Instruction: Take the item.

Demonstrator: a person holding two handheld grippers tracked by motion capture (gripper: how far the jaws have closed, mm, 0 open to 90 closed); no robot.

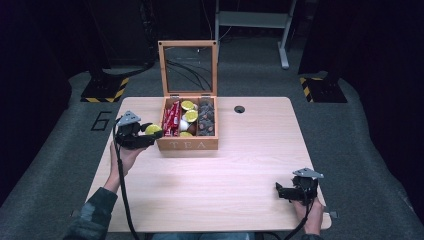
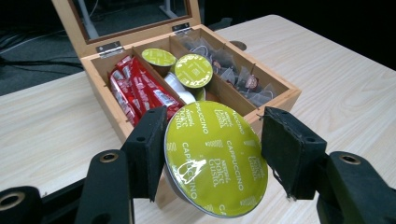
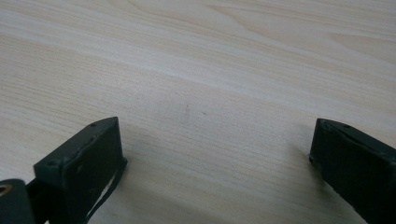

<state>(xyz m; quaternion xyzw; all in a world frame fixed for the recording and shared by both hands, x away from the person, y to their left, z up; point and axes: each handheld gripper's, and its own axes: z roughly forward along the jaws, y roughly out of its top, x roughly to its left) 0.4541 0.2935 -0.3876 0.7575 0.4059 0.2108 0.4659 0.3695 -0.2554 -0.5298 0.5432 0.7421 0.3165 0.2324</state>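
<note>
A wooden tea box (image 1: pixel 188 144) with its glass lid up stands at the table's back middle. It holds red sachets (image 2: pixel 138 90), green-lidded capsules (image 2: pixel 193 70) and dark tea bags (image 2: pixel 233 74). My left gripper (image 1: pixel 148 134) hovers at the box's front left corner, shut on a green cappuccino capsule (image 2: pixel 215 156) whose foil lid faces the camera. The same capsule (image 1: pixel 153 129) shows beside the box from above. My right gripper (image 1: pixel 280 190) rests low near the table's front right, jaws wide apart over bare wood (image 3: pixel 201 93), nothing between them.
A round cable hole (image 1: pixel 239 109) sits in the tabletop right of the box. Black stands with yellow-striped bases (image 1: pixel 106 90) rise on the floor behind the table, and a white frame (image 1: pixel 255 20) stands farther back. Cables trail from both grippers toward the front edge.
</note>
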